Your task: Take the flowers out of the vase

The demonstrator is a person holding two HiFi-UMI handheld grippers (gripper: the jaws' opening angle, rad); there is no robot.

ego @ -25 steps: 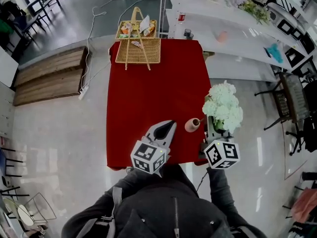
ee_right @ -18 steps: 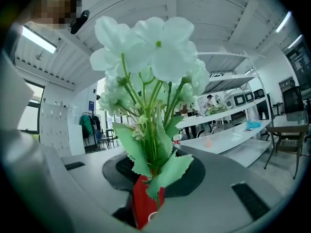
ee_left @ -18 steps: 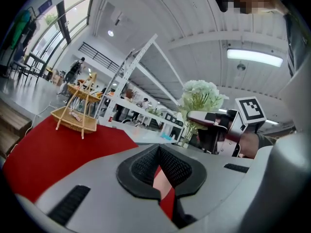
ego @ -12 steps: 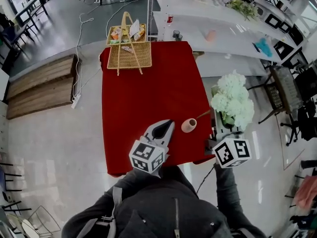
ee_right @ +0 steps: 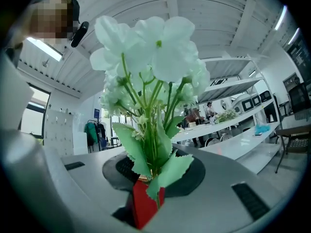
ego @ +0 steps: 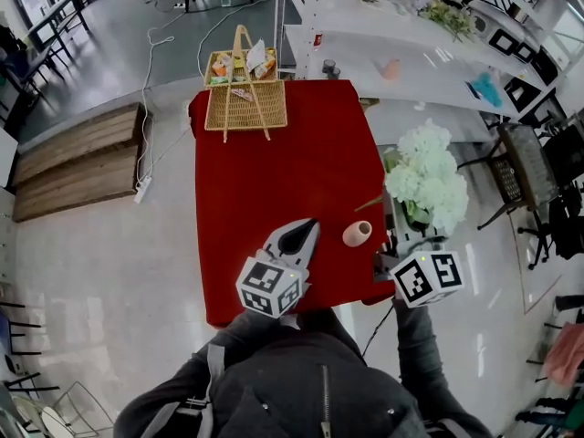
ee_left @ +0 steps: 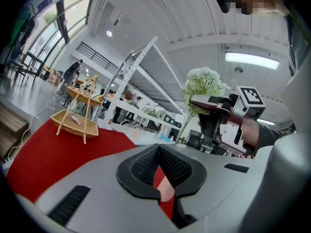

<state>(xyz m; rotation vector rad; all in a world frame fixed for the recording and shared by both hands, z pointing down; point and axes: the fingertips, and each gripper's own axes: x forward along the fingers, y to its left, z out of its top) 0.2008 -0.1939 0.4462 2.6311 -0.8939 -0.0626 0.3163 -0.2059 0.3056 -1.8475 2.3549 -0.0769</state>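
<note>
- On the red surface, in the head view, a small pink vase is seen standing near the front right corner, and the flowers are out of it.
- At the far end of that surface a wicker basket is set. Colourful packets are kept in its rear tray, and one small item lies in the flat front tray.
- The flowers, a bunch of white blooms, are held beyond the right edge of the surface, apart from the vase, by the right gripper. A thin stem end is pointed back over the red cloth.
- The left gripper is held over the near part of the surface, beside the vase but apart from it.
- In the left gripper view, the jaws of the left gripper are seen brought together, pads meeting, with nothing gripped. The vase is glimpsed through the gap below the pads.
- The basket is shown at the left on the surface. The flowers are seen raised at the right in the right gripper.
- In the right gripper view, the jaws of the right gripper are closed on the green stems and leaves of the flowers. The surface is shown in the gap beneath.
</note>
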